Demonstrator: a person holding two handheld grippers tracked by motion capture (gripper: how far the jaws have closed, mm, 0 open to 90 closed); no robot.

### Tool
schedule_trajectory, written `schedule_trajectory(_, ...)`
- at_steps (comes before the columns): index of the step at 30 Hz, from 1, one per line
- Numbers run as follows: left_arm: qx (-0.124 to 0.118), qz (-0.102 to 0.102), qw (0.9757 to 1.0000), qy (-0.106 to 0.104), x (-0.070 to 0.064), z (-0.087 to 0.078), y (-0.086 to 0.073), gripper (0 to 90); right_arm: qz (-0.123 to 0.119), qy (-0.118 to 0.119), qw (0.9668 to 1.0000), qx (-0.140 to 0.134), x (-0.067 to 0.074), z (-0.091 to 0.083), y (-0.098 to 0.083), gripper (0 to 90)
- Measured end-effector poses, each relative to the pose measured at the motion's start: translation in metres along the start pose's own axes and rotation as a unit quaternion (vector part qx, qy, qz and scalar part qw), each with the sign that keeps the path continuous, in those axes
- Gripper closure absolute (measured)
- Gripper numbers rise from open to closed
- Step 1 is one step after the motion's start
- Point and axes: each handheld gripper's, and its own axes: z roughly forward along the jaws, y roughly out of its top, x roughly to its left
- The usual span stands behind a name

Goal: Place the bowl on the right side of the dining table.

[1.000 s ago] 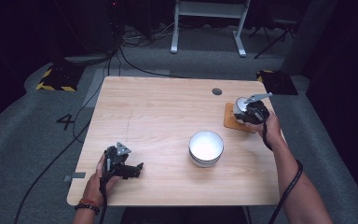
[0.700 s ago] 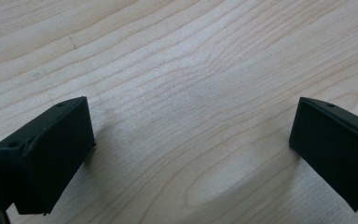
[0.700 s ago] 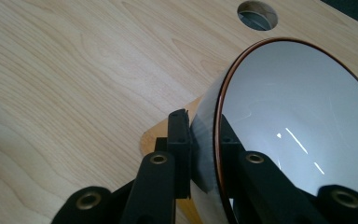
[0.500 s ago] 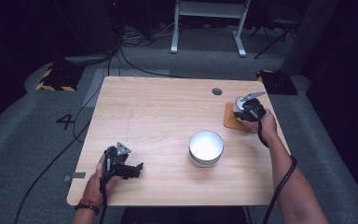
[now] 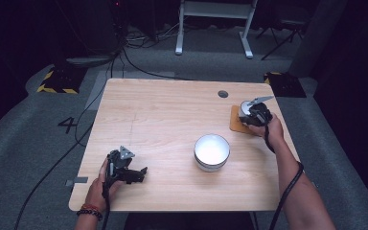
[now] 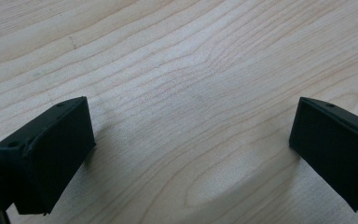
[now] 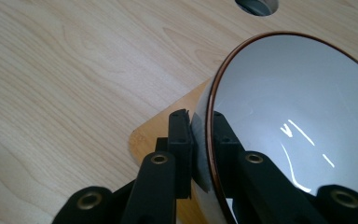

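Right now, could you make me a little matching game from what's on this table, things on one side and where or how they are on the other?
Things:
1. right gripper
2. left gripper
3. white round bowl with a grey outside
4. tan flat wooden mat

States:
A. alone, mid-table
B. jaws wide apart over bare wood
C. under the brown-rimmed grey bowl
D. jaws clamped on a bowl's rim

Pairs: 1-D, 2-B, 3-A, 4-C

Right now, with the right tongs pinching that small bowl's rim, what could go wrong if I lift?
1. The right tongs grip the brown-rimmed grey bowl by one edge of its thin wall, so it could tilt or slip.
2. It sits on the thin wooden coaster near the table's edge, so a drop might go overboard.
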Motion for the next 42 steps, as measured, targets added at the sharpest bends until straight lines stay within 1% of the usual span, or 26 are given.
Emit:
schedule_trajectory(1, 0.000, 0.000, 1.0000, 0.000, 0.000, 0.000, 0.000, 0.0, 0.002, 0.004, 1.0000, 0.002, 0.001, 0.000, 0.000, 82.3)
schedule_trajectory(3, 0.000, 0.000, 1.0000, 0.000, 0.000, 0.000, 0.000, 0.0, -0.001, 0.010, 0.9999, 0.003, 0.002, 0.002, -0.001, 81.5)
schedule_trajectory(5, 0.001, 0.001, 1.0000, 0.000, 0.000, 0.000, 0.000, 0.0, -0.010, 0.015, 0.9998, 0.013, 0.002, 0.003, -0.002, 80.2)
schedule_trajectory(6, 0.001, 0.001, 1.0000, 0.000, 0.000, 0.000, 0.000, 0.0, -0.009, 0.022, 0.9996, 0.012, 0.002, 0.004, -0.003, 79.5)
schedule_trajectory(7, 0.000, 0.000, 1.0000, 0.000, 0.000, 0.000, 0.000, 0.0, -0.005, 0.021, 0.9997, 0.010, 0.002, 0.004, -0.003, 78.2)
schedule_trajectory(9, 0.000, 0.000, 1.0000, 0.000, 0.000, 0.000, 0.000, 0.0, 0.002, 0.025, 0.9997, 0.007, 0.001, 0.003, -0.004, 78.4)
schedule_trajectory(10, 0.000, 0.000, 1.0000, 0.000, 0.000, 0.000, 0.000, 0.0, -0.002, 0.024, 0.9997, 0.008, 0.001, 0.003, -0.005, 77.6)
schedule_trajectory(12, -0.001, 0.000, 1.0000, 0.001, 0.000, 0.000, 0.000, 0.0, 0.002, 0.022, 0.9997, 0.004, 0.000, 0.003, -0.006, 76.6)
schedule_trajectory(13, 0.000, 0.000, 1.0000, 0.000, 0.000, 0.000, 0.000, 0.0, 0.009, 0.025, 0.9996, 0.002, 0.001, 0.002, -0.006, 76.5)
schedule_trajectory(14, 0.000, 0.000, 1.0000, 0.000, 0.000, 0.000, 0.000, 0.0, 0.011, 0.025, 0.9996, 0.000, 0.000, 0.002, -0.006, 76.5)
schedule_trajectory(15, 0.000, 0.000, 1.0000, 0.000, 0.000, 0.000, 0.000, 0.0, 0.010, 0.027, 0.9996, 0.000, 0.000, 0.002, -0.006, 76.3)
schedule_trajectory(16, 0.000, 0.000, 1.0000, 0.000, 0.000, 0.000, 0.000, 0.0, 0.008, 0.023, 0.9997, 0.000, 0.000, 0.001, -0.006, 76.0)
schedule_trajectory(20, 0.000, 0.000, 1.0000, 0.000, 0.000, 0.000, 0.000, 0.0, 0.017, 0.024, 0.9995, -0.006, 0.000, -0.001, -0.006, 75.1)
schedule_trajectory(22, 0.000, 0.000, 1.0000, 0.000, 0.000, 0.000, 0.000, 0.0, 0.017, 0.019, 0.9996, -0.008, 0.000, -0.002, -0.006, 73.7)
schedule_trajectory(24, 0.000, 0.000, 1.0000, 0.000, 0.000, 0.000, 0.000, 0.0, 0.018, 0.023, 0.9995, -0.012, 0.000, -0.003, -0.006, 73.8)
schedule_trajectory(25, 0.000, 0.000, 1.0000, 0.000, 0.000, 0.000, 0.000, 0.0, 0.022, 0.021, 0.9994, -0.016, 0.000, -0.004, -0.005, 73.9)
schedule_trajectory(29, 0.000, 0.000, 1.0000, 0.000, 0.000, 0.000, 0.000, 0.0, 0.026, 0.021, 0.9992, -0.021, 0.001, -0.008, -0.005, 72.9)
schedule_trajectory(30, 0.000, 0.000, 1.0000, 0.000, 0.000, 0.000, 0.000, 0.0, 0.023, 0.020, 0.9993, -0.021, 0.000, -0.009, -0.005, 72.8)
schedule_trajectory(31, 0.001, 0.001, 1.0000, 0.000, 0.000, 0.000, 0.000, 0.0, 0.026, 0.022, 0.9992, -0.023, 0.001, -0.009, -0.006, 72.8)
schedule_trajectory(36, 0.000, 0.000, 1.0000, 0.000, 0.000, 0.000, 0.000, 0.0, 0.025, 0.018, 0.9991, -0.030, 0.001, -0.012, -0.005, 71.4)
schedule_trajectory(42, 0.000, 0.000, 1.0000, 0.000, 0.000, 0.000, 0.000, 0.0, 0.024, 0.021, 0.9988, -0.036, 0.003, -0.018, -0.004, 68.9)
